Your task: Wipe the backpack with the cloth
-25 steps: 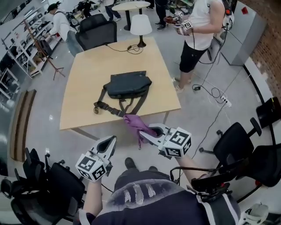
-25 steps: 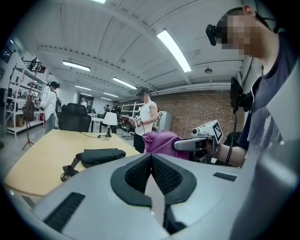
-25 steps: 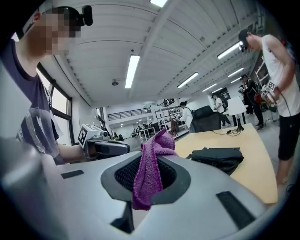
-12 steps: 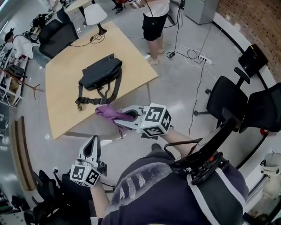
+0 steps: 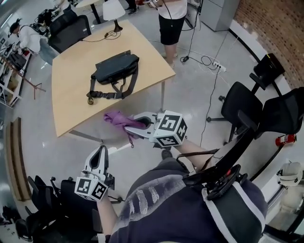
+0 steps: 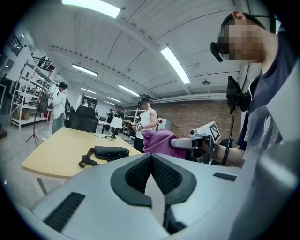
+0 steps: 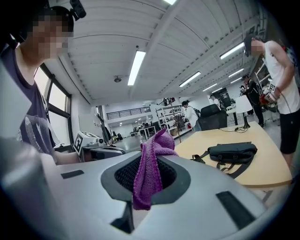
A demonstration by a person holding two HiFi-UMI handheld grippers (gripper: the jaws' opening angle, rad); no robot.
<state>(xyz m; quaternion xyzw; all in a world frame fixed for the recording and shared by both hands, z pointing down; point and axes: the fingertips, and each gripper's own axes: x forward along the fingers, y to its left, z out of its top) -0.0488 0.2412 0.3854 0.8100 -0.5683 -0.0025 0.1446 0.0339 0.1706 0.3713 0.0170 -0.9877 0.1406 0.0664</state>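
A dark backpack (image 5: 116,68) lies flat on the light wooden table (image 5: 76,95), its straps trailing toward the near edge; it also shows in the left gripper view (image 6: 110,152) and the right gripper view (image 7: 233,152). My right gripper (image 5: 137,124) is shut on a purple cloth (image 5: 118,118), held in the air just off the table's near edge, short of the backpack. The cloth (image 7: 151,169) hangs from between its jaws. My left gripper (image 5: 100,154) is shut with nothing in it, low and well back from the table.
A person in a white shirt and black shorts (image 5: 170,19) stands at the table's far right corner. A white lamp (image 5: 113,12) stands at the table's far end. Office chairs (image 5: 244,102) and floor cables (image 5: 209,59) lie to the right.
The view has shifted and the table sits farther from me. My right gripper still holds the cloth off the near edge; my left gripper has dropped back and low.
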